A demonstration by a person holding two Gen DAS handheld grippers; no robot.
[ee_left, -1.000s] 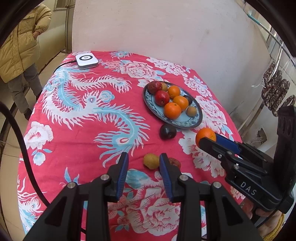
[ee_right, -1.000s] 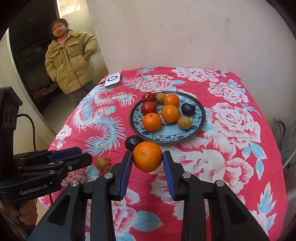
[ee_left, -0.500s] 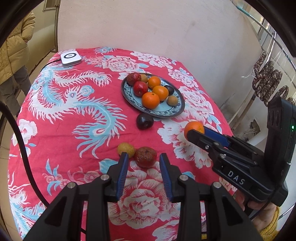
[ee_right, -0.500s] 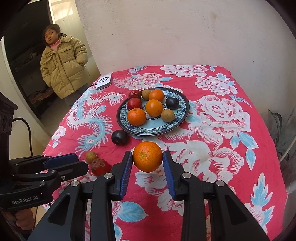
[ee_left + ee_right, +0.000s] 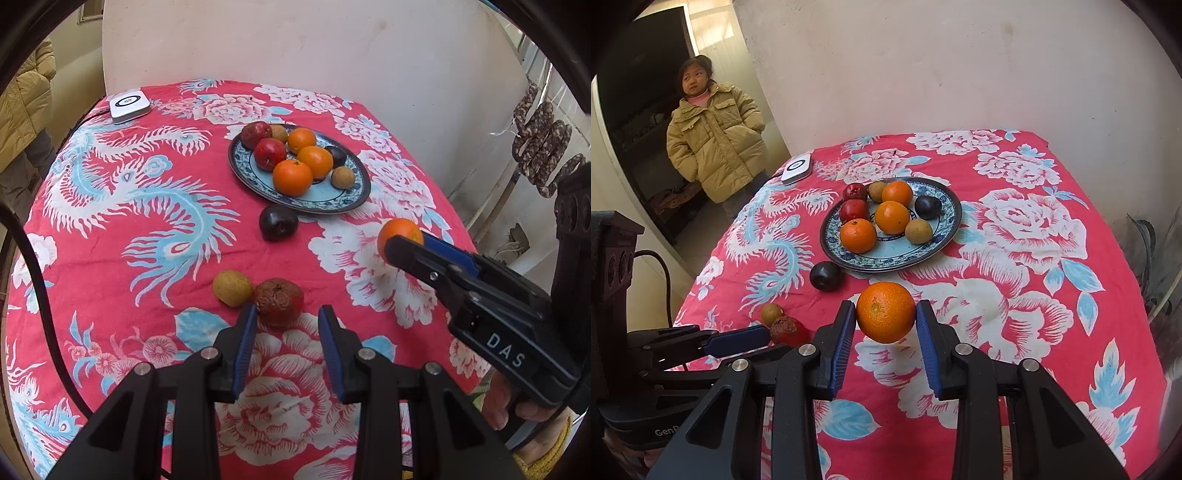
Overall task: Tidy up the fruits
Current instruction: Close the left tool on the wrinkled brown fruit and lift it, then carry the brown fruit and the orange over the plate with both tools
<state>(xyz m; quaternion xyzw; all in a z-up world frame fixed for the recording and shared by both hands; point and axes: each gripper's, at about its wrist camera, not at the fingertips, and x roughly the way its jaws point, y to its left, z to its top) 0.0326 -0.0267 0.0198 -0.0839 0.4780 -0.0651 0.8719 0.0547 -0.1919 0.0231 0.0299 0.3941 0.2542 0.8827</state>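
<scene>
Right wrist view shows the right gripper [image 5: 886, 312] clamped on an orange [image 5: 885, 312], both blue pads pressed to its sides, the fruit lifted clear of the red flowered tablecloth [image 5: 1015, 266]. At 12 o'clock from it sits a blue-patterned plate [image 5: 945, 229] carrying three oranges, two red fruits, two small brown fruits and one dark plum. A second dark plum [image 5: 825, 276] lies on the cloth just off the plate's rim, at 10 o'clock from the held orange. At 9 o'clock, the left gripper [image 5: 286, 317] has its jaws parted and gripping nothing; in the left wrist view a wrinkled red fruit [image 5: 279, 301] sits just ahead of its tips, close to the left finger. A small yellow-brown fruit [image 5: 232, 287] touches that fruit at its 9 o'clock side. A white device [image 5: 796, 168] rests at the far table edge, 11 o'clock. Beyond it a person in a tan padded coat [image 5: 716, 144] stands.
</scene>
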